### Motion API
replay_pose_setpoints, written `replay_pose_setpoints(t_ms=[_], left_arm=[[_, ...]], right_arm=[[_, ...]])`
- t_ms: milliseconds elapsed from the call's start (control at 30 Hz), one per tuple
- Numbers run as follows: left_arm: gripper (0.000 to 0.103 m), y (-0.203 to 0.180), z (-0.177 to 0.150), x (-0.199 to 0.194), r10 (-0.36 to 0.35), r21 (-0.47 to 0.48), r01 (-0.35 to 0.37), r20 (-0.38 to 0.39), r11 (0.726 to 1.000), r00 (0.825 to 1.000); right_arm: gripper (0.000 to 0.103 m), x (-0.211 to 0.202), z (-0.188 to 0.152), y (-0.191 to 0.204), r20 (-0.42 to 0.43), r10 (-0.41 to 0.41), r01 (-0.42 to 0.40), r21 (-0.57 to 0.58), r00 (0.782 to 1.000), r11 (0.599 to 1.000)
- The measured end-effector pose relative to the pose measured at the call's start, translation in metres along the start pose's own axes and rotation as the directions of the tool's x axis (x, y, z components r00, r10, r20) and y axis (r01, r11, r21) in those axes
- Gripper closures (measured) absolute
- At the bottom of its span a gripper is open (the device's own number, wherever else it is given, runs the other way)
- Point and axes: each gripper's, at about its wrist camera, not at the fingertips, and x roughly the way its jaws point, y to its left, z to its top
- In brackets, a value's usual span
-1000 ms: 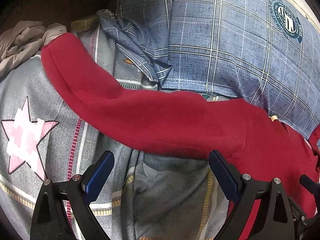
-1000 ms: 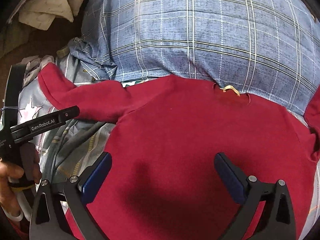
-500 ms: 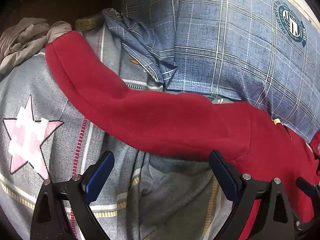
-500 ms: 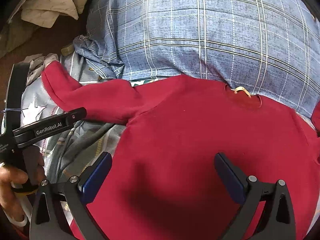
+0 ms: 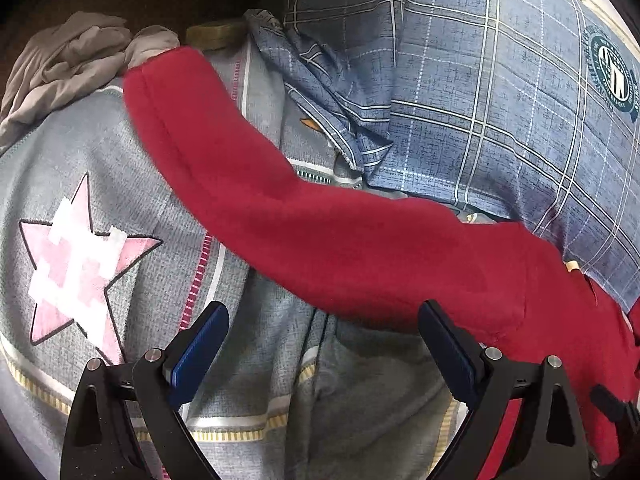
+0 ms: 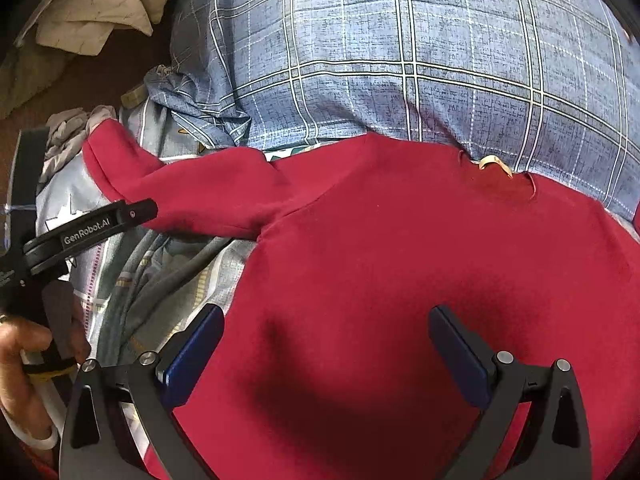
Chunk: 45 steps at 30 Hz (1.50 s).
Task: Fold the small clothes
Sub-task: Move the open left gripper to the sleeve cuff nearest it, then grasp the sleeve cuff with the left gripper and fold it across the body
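Observation:
A small red long-sleeved top (image 6: 400,260) lies flat on the bed, neckline (image 6: 496,168) toward the blue checked pillow. Its left sleeve (image 5: 280,208) stretches out to the upper left, cuff (image 5: 160,76) near a grey garment. My left gripper (image 5: 324,344) hovers open just below the sleeve's underarm, nothing between its blue pads. Over the top's body, my right gripper (image 6: 326,348) stands open and casts a shadow on the red cloth. The left tool's black body (image 6: 88,232) and the hand (image 6: 24,356) holding it show at the left of the right wrist view.
A grey bedsheet with a pink star (image 5: 76,264) and striped bands covers the bed. A blue checked pillow (image 5: 500,100) with a round badge lies behind the top. Crumpled grey clothing (image 5: 68,60) sits at the far left, beige cloth (image 6: 92,12) on the dark floor beyond.
Both grippers have drifted slightly left and forward over the top, so the sleeve and body sit further right in view. Both stay open; the garment has not moved.

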Motion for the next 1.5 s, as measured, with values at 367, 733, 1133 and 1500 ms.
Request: replay_pose_setpoints(t_ms=[367,733,1133,1500], left_arm=[[0.008,0.004,0.003,-0.008,0.01,0.003,-0.01,0.024,1.0,1.0],[0.008,0.042,0.067,-0.019,0.276,-0.029,-0.274,0.118,0.961,0.954],[0.082,0.056,0.122,0.029,0.24,-0.009,-0.24,0.08,0.971,0.967],[0.089,0.006,0.099,-0.049,-0.149,0.006,0.15,0.159,0.989,0.976]], right_arm=[[0.001,0.0,-0.002,-0.007,-0.01,-0.031,0.031,0.012,0.999,0.999],[0.0,-0.006,-0.003,-0.016,-0.026,-0.01,0.011,0.033,1.0,0.999],[0.0,0.003,-0.01,-0.019,-0.084,0.005,-0.002,0.035,0.996,0.999],[0.0,-0.01,-0.01,-0.033,-0.071,-0.005,0.009,0.051,0.997,0.999]])
